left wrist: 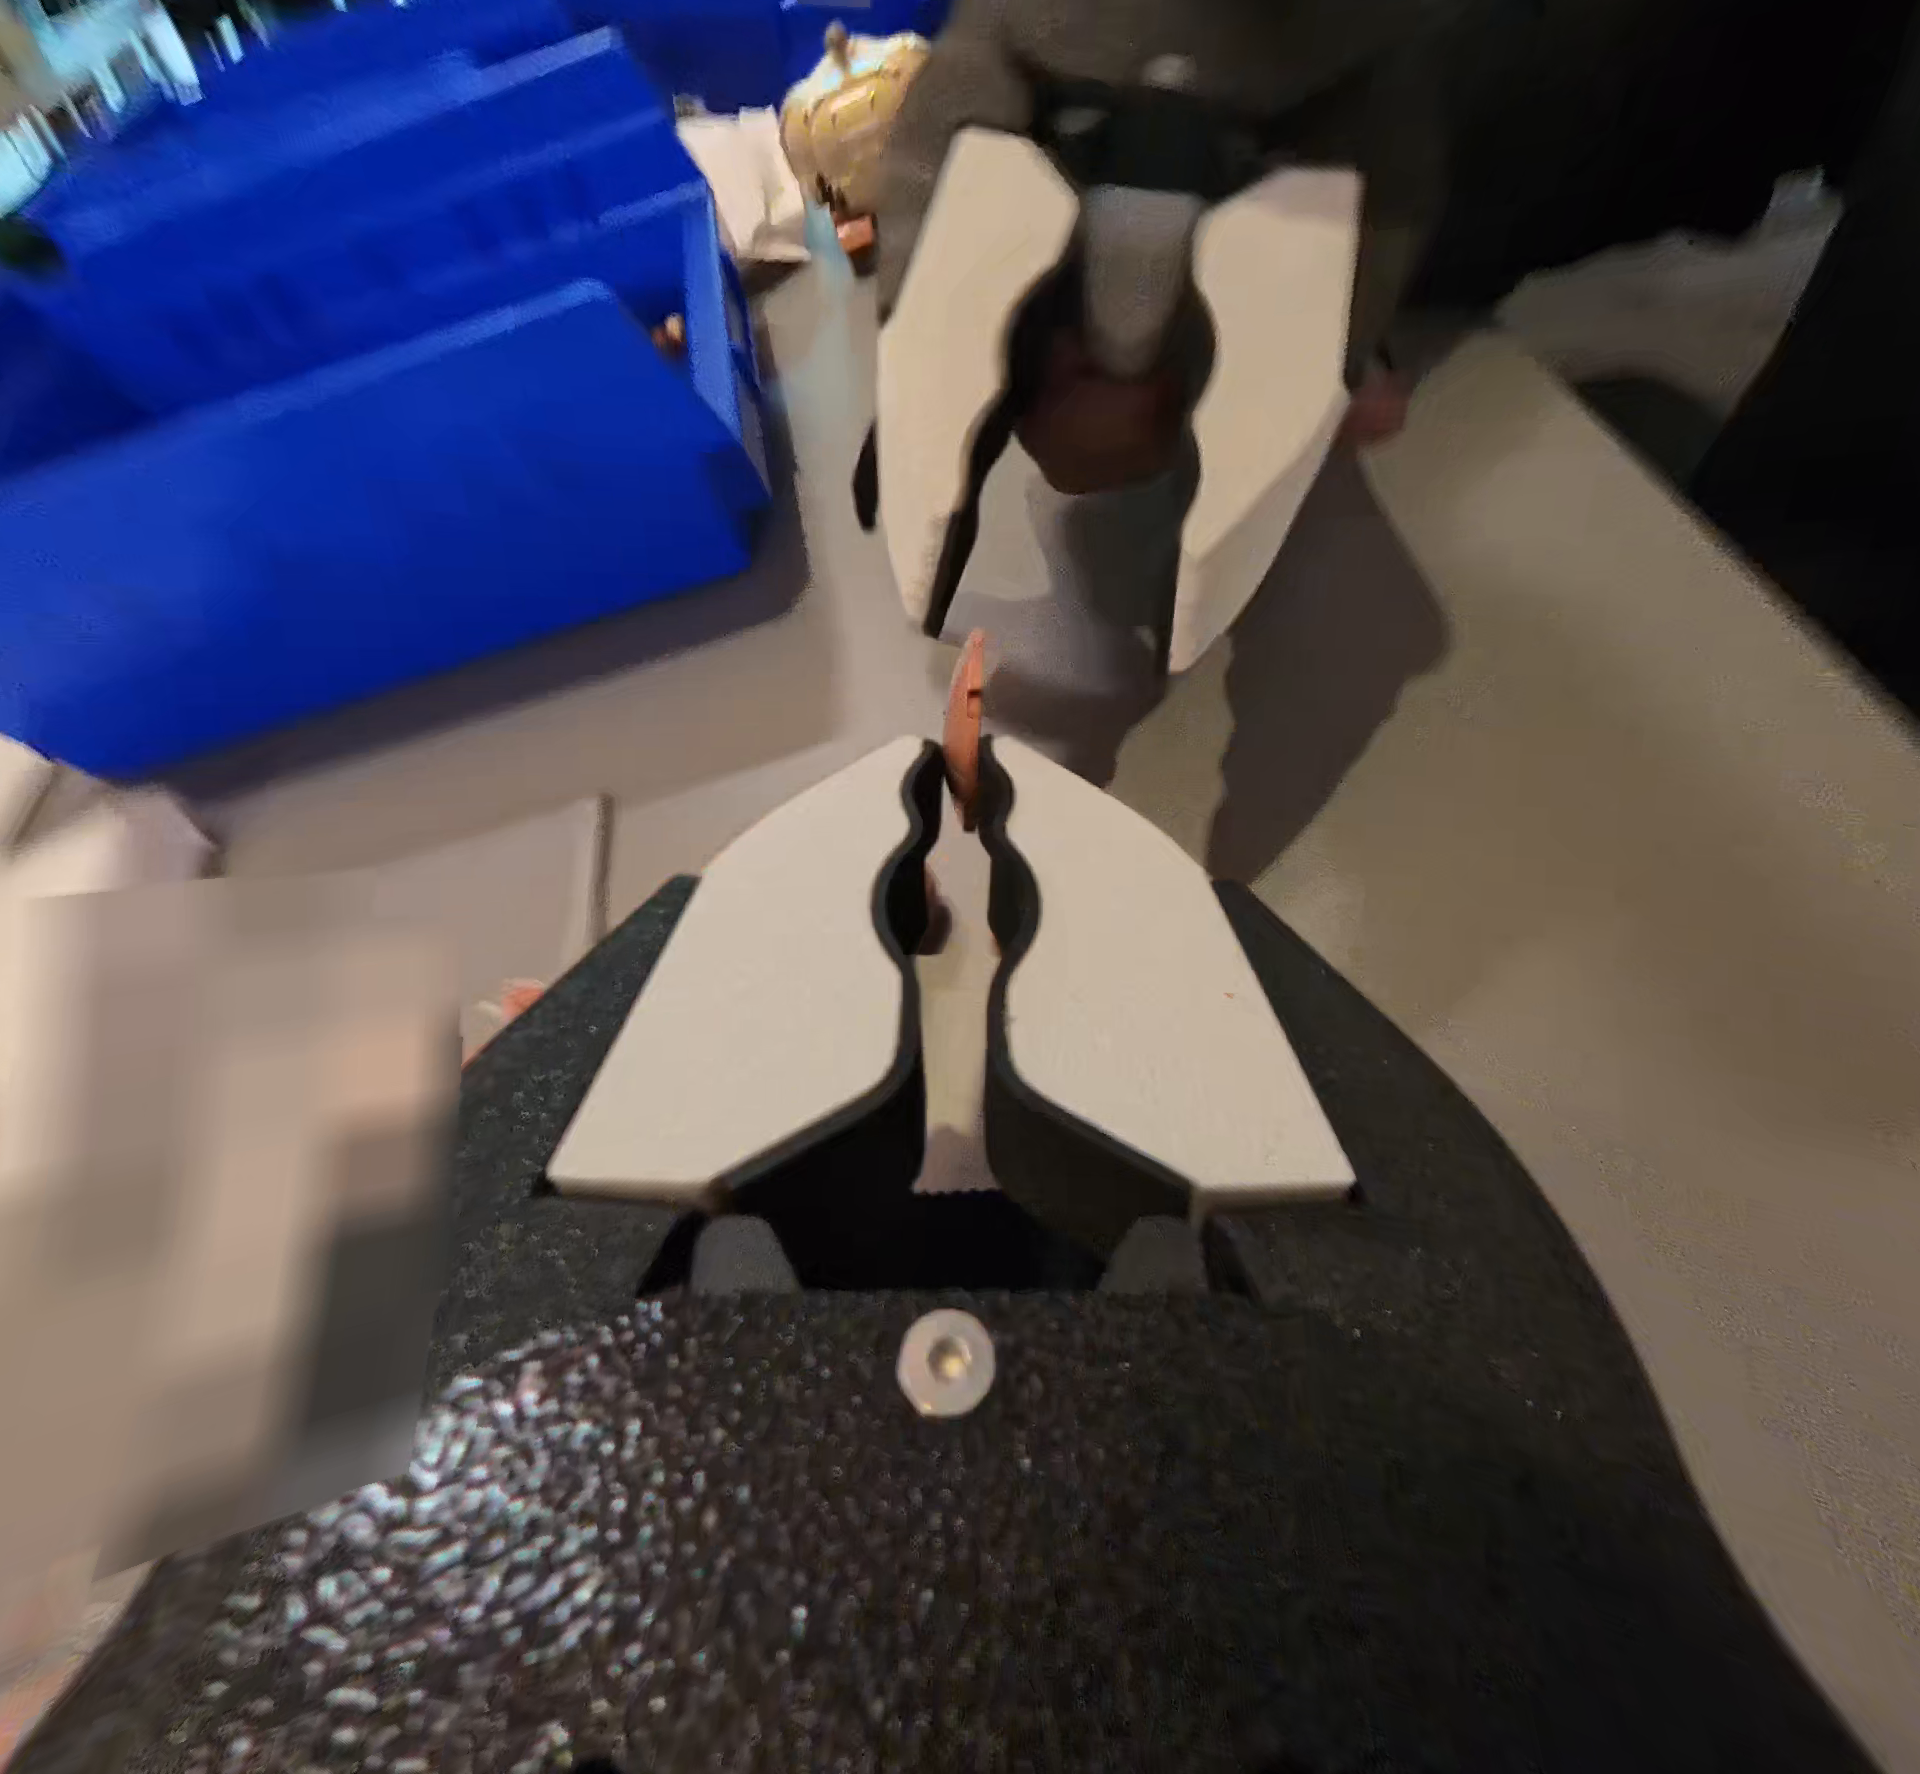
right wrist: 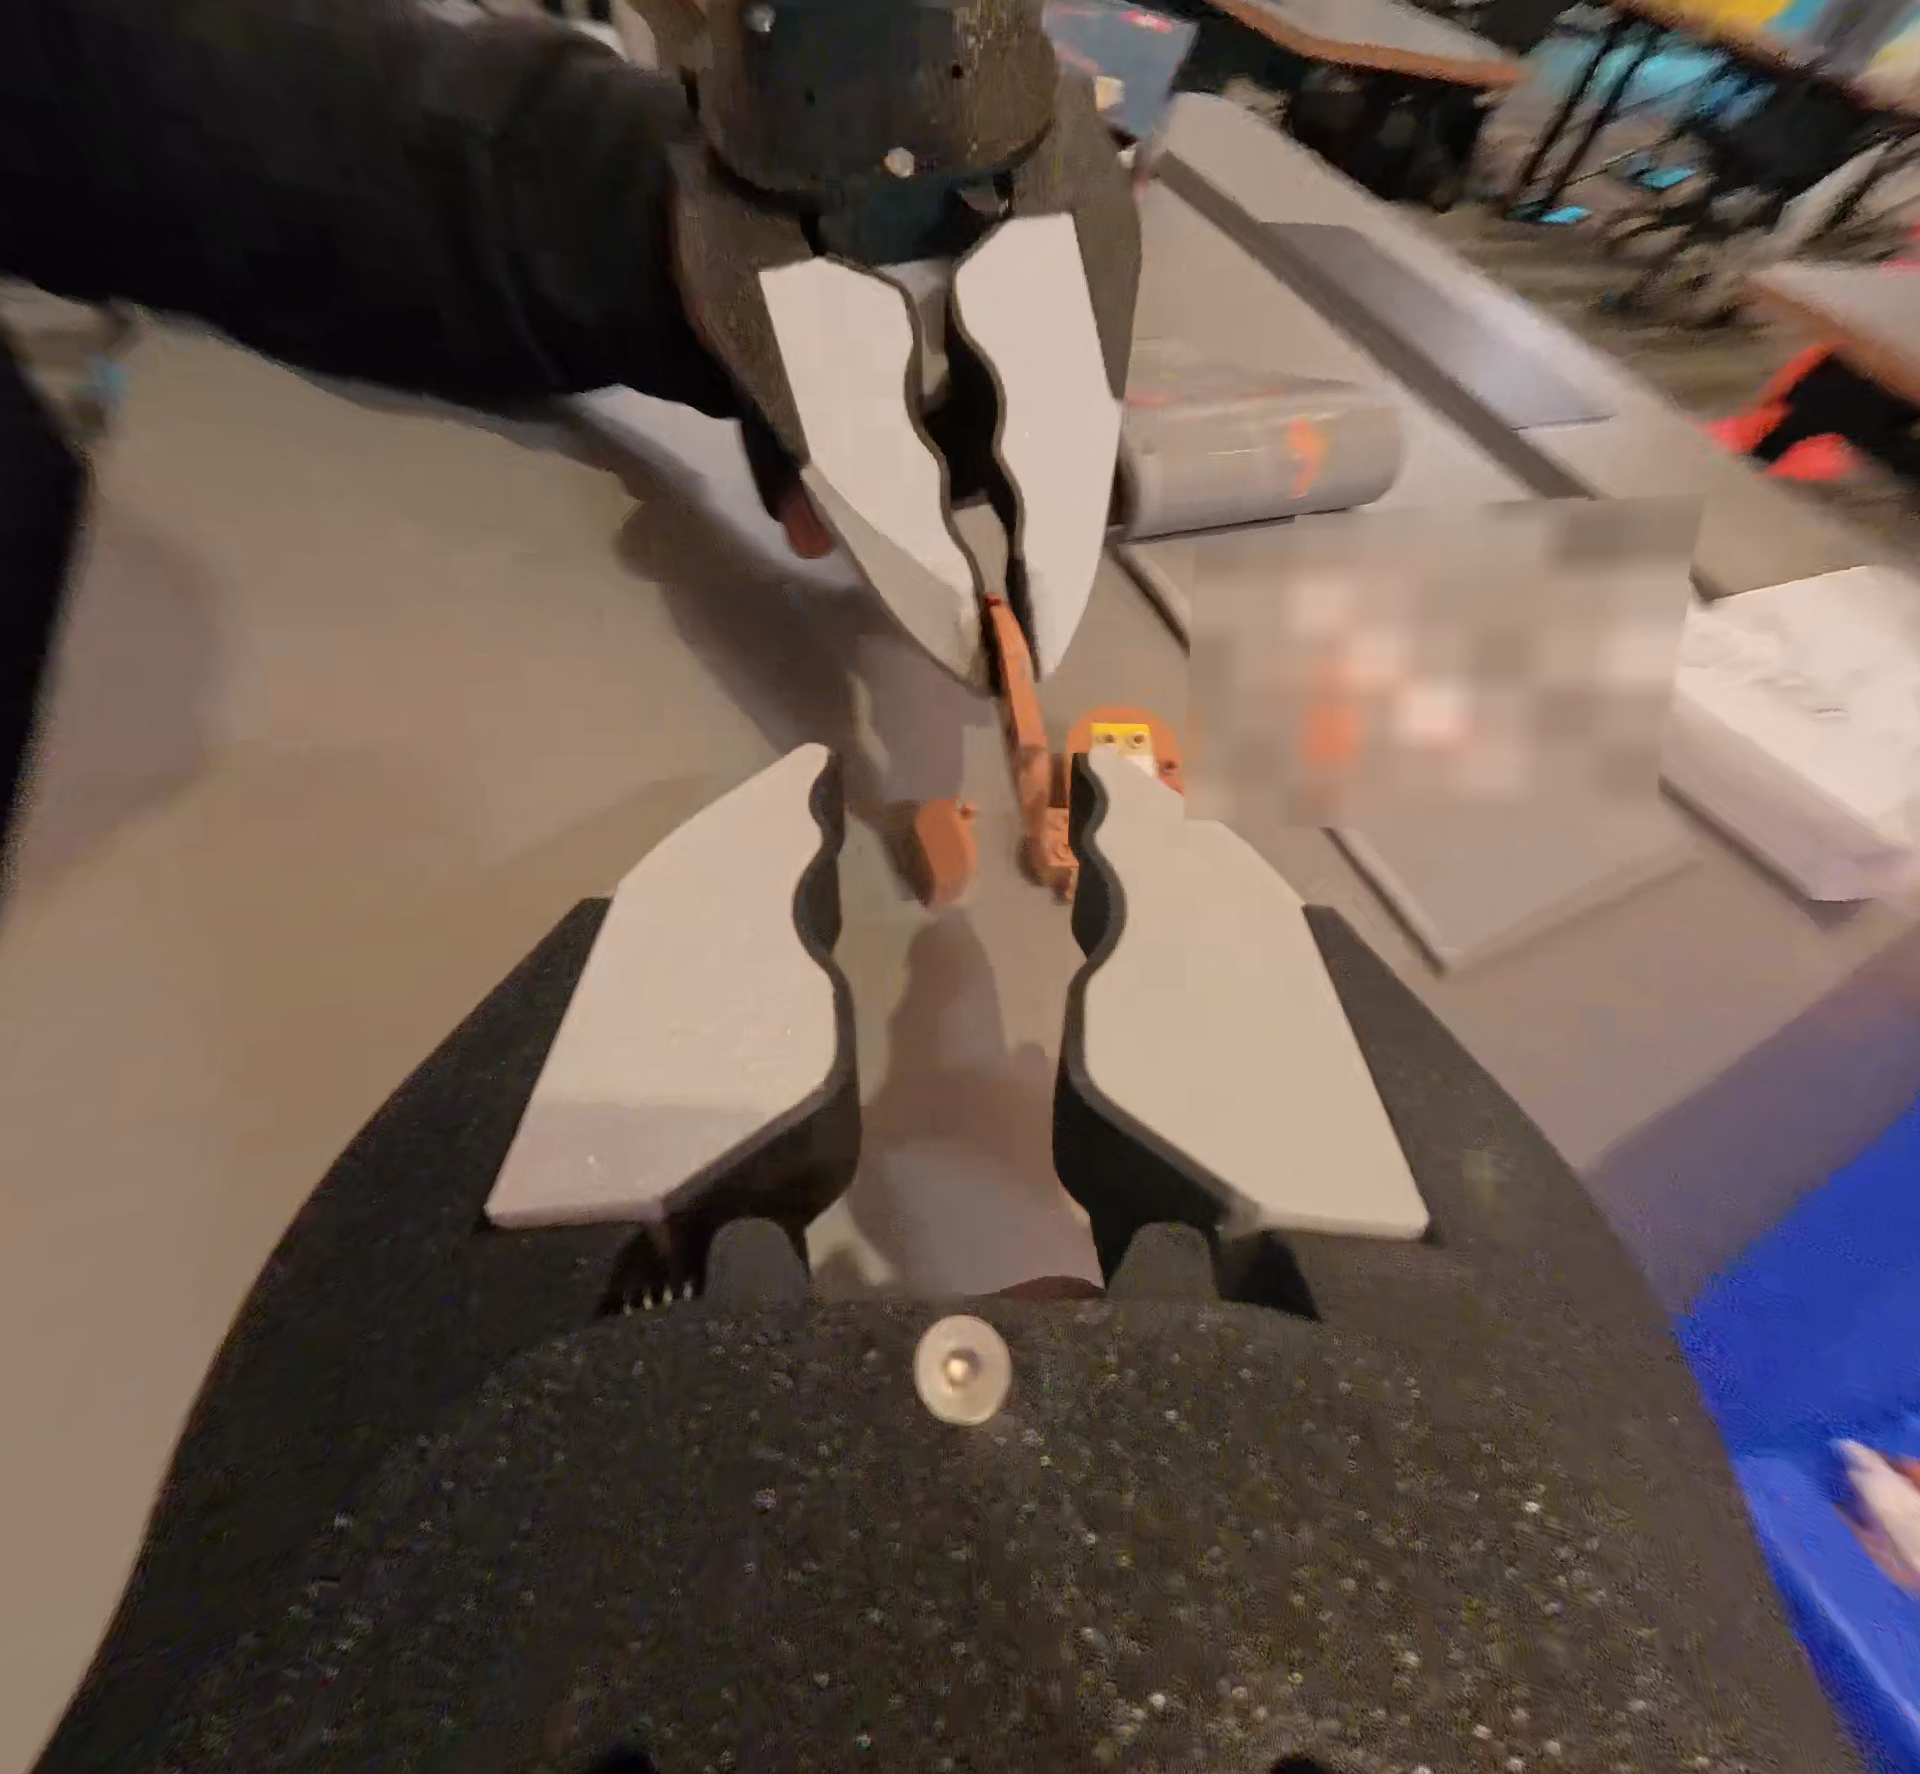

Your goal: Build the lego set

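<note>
Both wrist views, one instant. The work surface is a plain pale grey tabletop (left wrist: pixel 1558 789), matt, crossed by soft shadows of the two tools.

Left gripper (left wrist: pixel 961 768): its white fingers stand almost together, and their dark pads pinch a thin orange-brown plate (left wrist: pixel 966 737) held on edge, which juts past the fingertips above the tabletop. In the right wrist view the same plate (right wrist: pixel 1023 685) hangs from those tips, slanting down towards the near side.

Right gripper (right wrist: pixel 951 789): its fingers are spread wide, nothing pressed between them. Between them, on the tabletop, lies a small orange-brown block (right wrist: pixel 935 846), apart from both pads. Just beside the inner edge of its right finger (right wrist: pixel 1174 893) sits a further orange-brown piece (right wrist: pixel 1060 857); whether they touch cannot be told. Just beyond that fingertip stands a small build with a yellow brick (right wrist: pixel 1120 735) on top.

Surroundings: blue plastic bins (left wrist: pixel 364 353) fill the far left of the left wrist view, with a gold pumpkin-shaped ornament (left wrist: pixel 842 114) behind them, next to the right gripper. A white box (right wrist: pixel 1787 737) and flat grey sheets (right wrist: pixel 1351 311) lie at the right of the right wrist view. Beyond, blurred, are long wood-topped tables (right wrist: pixel 1299 10) on dark legs. A dark sleeve (right wrist: pixel 312 166) reaches in from the left.
</note>
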`<state>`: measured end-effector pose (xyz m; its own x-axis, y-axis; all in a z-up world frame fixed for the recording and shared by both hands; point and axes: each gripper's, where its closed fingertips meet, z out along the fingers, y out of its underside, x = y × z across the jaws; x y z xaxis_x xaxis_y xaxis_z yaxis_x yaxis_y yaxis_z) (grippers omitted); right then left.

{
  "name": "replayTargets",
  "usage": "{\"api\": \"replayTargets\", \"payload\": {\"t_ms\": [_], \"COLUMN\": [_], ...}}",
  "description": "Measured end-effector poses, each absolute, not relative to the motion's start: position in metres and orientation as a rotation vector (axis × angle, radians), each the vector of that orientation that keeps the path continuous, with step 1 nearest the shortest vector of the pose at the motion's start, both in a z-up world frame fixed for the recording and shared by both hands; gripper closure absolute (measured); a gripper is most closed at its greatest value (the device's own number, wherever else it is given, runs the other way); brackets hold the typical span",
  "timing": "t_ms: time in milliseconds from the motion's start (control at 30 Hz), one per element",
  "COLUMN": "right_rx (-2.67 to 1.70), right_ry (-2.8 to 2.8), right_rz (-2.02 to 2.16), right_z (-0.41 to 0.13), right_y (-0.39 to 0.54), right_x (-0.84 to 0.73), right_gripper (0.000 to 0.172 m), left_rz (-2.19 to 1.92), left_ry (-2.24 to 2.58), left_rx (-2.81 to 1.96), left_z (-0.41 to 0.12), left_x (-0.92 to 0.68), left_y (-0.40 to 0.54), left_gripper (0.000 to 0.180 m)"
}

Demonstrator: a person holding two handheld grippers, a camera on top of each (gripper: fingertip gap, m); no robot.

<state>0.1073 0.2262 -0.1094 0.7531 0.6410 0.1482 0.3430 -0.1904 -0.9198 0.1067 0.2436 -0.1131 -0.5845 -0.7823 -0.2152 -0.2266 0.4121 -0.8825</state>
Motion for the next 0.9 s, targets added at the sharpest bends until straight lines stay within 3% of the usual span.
{"api": "replayTargets", "payload": {"t_ms": [267,533,633,800,900], "right_rx": [-1.909,-1.966,-1.976,-1.983,-1.979], "right_ry": [-0.790,-0.771,-0.737,-0.735,-0.728], "right_rz": [0.830,1.012,1.016,0.865,0.679], "right_z": [-0.104,-0.118,-0.120,-0.126,-0.129], "right_y": [0.237,0.243,0.246,0.254,0.265], "right_x": [0.099,0.090,0.092,0.096,0.105], "right_gripper": [0.118,0.126,0.136,0.136,0.136], "left_rz": [-0.868,-0.792,-0.759,-0.734,-0.775], "left_ry": [2.006,1.999,1.992,1.987,1.977], "left_rx": [-0.170,-0.001,0.017,-0.026,-0.165], "left_z": [-0.101,-0.108,-0.111,-0.116,-0.115], "left_x": [0.105,0.099,0.100,0.104,0.110], "left_y": [0.246,0.243,0.244,0.250,0.260], "left_gripper": [0.174,0.174,0.174,0.173,0.161]}}
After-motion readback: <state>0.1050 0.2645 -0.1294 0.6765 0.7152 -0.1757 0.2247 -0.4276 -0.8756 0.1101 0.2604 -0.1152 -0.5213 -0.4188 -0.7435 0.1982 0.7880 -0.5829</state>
